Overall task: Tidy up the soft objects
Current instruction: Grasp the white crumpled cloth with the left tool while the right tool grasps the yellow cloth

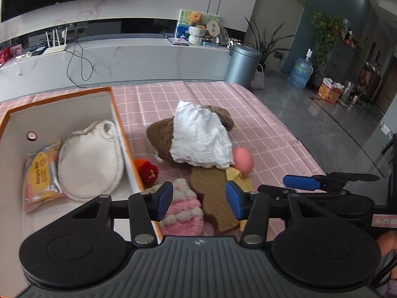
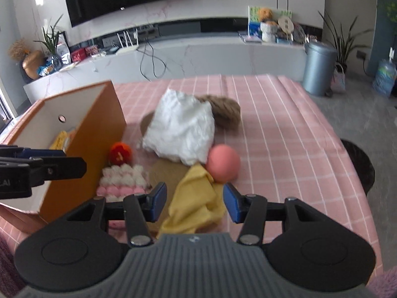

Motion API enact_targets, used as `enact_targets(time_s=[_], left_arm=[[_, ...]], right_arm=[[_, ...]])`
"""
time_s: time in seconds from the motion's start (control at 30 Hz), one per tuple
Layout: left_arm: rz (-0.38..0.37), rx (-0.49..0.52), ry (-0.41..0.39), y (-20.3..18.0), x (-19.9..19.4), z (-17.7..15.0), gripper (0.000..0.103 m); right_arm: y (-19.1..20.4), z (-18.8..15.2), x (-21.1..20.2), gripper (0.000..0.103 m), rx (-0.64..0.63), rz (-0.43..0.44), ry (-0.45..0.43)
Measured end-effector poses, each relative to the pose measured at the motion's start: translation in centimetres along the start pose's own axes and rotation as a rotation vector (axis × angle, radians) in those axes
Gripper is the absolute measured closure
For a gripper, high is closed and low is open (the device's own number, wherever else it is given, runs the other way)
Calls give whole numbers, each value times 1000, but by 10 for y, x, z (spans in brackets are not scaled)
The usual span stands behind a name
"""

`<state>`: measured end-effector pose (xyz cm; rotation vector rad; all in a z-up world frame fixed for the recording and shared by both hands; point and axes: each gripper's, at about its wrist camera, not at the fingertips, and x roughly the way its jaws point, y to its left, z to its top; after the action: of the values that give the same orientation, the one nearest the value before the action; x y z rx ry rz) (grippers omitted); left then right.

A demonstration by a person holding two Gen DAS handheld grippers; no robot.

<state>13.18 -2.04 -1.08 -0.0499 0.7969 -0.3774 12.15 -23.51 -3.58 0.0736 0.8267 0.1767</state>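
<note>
Both tongs, left and right, gape wide, empty. Yellow cloth near right: limp, light; pinch a raised fold.

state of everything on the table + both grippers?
left gripper: open, empty, over the pink knit piece
right gripper: open, empty, over the yellow cloth
orange box: open-topped, holds cream pouch and snack packet
cream pouch: lying flat in box
snack packet: in box, beside pouch
white cloth: crumpled, draped over brown fabric
yellow cloth: crumpled on table
pink ball: loose on table
</note>
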Motion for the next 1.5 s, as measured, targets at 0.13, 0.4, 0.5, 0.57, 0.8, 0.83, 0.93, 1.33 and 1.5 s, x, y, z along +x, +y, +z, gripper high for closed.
enact_targets(time_s=[0.13, 0.4, 0.5, 0.57, 0.8, 0.83, 0.93, 1.33, 1.5], left_arm=[[-5, 8, 33, -10, 13, 1, 49], [11, -8, 69, -10, 36, 9, 49], [12, -12, 73, -8, 40, 9, 49], [10, -15, 76, -8, 42, 8, 49], [15, 15, 80, -15, 46, 9, 49], [15, 27, 79, -16, 46, 10, 49], [9, 69, 85, -21, 48, 12, 49], [26, 165, 68, -21, 81, 52, 35], [61, 154, 81, -17, 111, 68, 25]], right_arm=[[-8, 0, 17, 53, 53, 60, 35], [-22, 8, 63, 60, 150, 128, 110], [-32, 5, 76, 76, 223, 160, 150], [-38, 3, 79, 79, 273, 184, 154], [-39, 6, 69, 103, 252, 164, 117], [-39, 6, 67, 103, 250, 161, 110], [-41, 11, 53, 103, 230, 135, 65], [-52, 75, 13, 103, 105, 129, -127], [-63, 94, 46, 103, 110, 162, -124]])
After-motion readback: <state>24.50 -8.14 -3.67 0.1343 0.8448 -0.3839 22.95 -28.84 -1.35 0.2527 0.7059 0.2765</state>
